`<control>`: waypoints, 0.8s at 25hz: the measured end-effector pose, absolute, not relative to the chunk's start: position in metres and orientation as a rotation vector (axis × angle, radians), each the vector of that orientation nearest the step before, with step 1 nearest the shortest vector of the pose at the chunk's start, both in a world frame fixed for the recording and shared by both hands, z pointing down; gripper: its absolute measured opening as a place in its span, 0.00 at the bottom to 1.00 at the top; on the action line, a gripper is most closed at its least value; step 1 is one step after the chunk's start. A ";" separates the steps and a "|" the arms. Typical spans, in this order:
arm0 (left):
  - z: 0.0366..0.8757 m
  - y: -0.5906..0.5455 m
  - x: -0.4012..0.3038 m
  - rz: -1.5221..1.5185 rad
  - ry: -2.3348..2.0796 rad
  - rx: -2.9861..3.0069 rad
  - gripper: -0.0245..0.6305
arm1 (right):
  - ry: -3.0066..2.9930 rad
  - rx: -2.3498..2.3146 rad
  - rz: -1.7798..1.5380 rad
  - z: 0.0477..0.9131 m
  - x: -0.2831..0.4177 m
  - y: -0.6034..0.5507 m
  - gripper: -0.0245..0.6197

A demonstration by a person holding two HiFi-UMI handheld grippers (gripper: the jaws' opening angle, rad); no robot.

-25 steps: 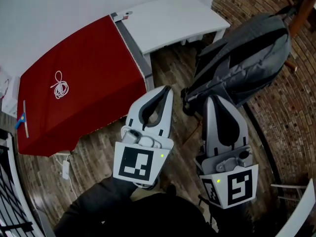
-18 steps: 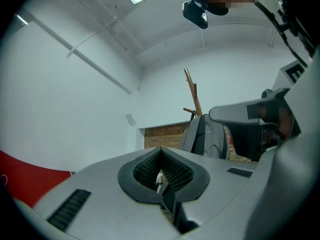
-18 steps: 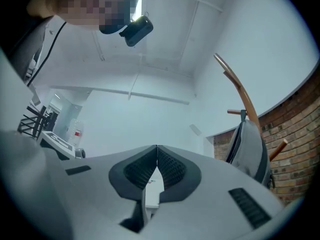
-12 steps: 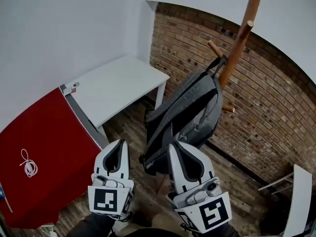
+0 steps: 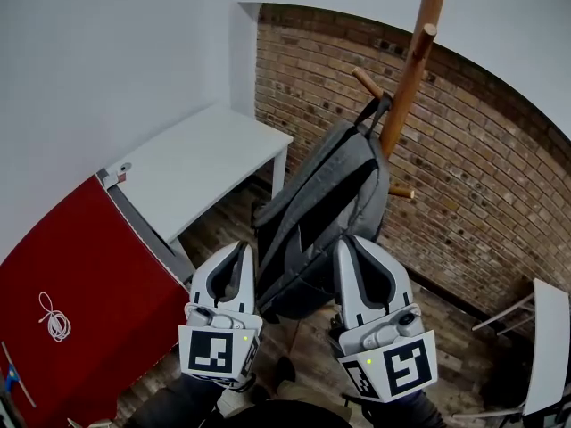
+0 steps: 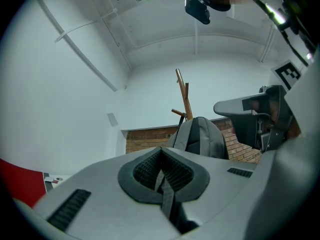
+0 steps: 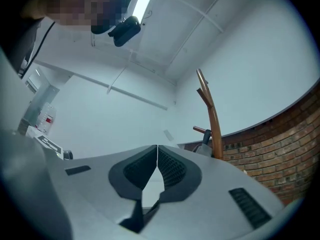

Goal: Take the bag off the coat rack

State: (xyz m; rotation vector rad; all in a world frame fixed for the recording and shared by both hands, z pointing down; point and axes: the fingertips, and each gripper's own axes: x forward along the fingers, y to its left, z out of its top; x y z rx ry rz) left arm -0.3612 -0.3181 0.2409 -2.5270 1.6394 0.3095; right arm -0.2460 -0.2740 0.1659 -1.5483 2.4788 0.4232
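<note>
Grey (perhaps nylon) bag (image 5: 326, 212), wooden rack (image 5: 412, 61)

The backpack (image 5: 326, 212) hangs on a peg of the coat rack (image 5: 412, 69), with the brick wall (image 5: 482, 176) behind the rack. Left of the rack stands a desk (image 5: 201, 163); farther left, a table (image 5: 80, 266) with a coiled cord (image 5: 53, 304) on it

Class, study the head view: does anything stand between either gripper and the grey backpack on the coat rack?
Nothing visible does: the left gripper and right gripper, both shut, face the backpack with only open air between.
</note>
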 end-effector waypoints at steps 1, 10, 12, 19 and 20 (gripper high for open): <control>0.239 -0.322 -0.358 0.310 1.631 -2.531 0.05 | 2.476 -1.560 0.421 0.165 -0.243 -0.278 0.05; 0.232 -0.355 -0.346 0.257 1.594 -2.507 0.05 | 2.474 -1.672 0.449 0.143 -0.216 -0.310 0.06; 0.229 -0.358 -0.341 0.262 1.581 -2.513 0.05 | 2.467 -1.695 0.433 0.139 -0.212 -0.316 0.18; 0.223 -0.365 -0.334 0.276 1.549 -2.512 0.05 | 2.486 -1.801 0.376 0.149 -0.208 -0.342 0.48; 0.223 -0.367 -0.335 0.279 1.552 -2.510 0.05 | 2.486 -1.812 0.368 0.149 -0.206 -0.346 0.50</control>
